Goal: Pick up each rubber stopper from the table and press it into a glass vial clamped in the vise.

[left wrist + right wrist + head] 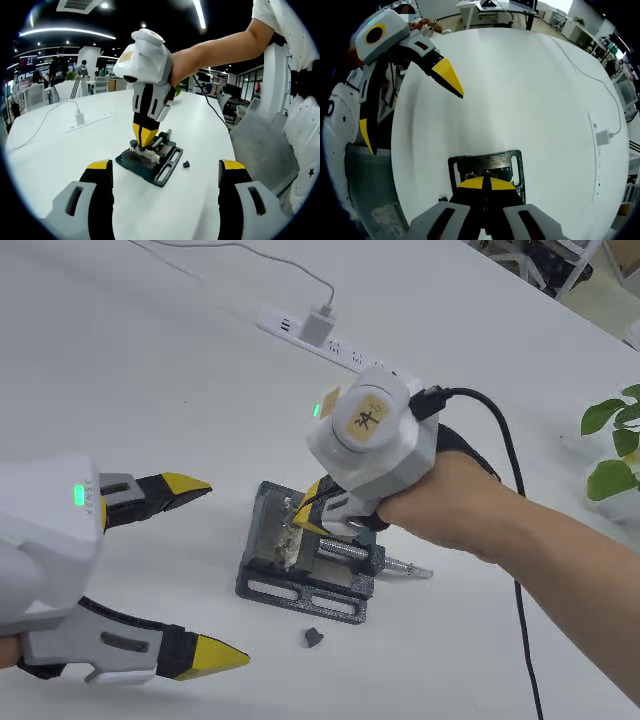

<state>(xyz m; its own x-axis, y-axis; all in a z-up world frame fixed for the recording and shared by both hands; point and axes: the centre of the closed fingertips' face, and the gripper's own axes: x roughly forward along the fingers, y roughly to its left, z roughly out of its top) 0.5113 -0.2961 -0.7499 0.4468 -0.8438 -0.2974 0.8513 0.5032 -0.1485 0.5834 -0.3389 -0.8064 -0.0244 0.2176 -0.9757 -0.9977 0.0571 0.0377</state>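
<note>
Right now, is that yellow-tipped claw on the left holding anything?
No, the left gripper stands wide open, with just bare white table showing between its jaws.

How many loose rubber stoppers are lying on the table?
1: a stopper on the table beside the vise. The right gripper, down at the vise, may hide another.

White table (150, 390), bright ceiling strip lights (200, 14)

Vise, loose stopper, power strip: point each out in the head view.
vise (300, 595), head view, front of its base plate.
loose stopper (314, 637), head view, its dark middle.
power strip (282, 322), head view, its white casing.
</note>
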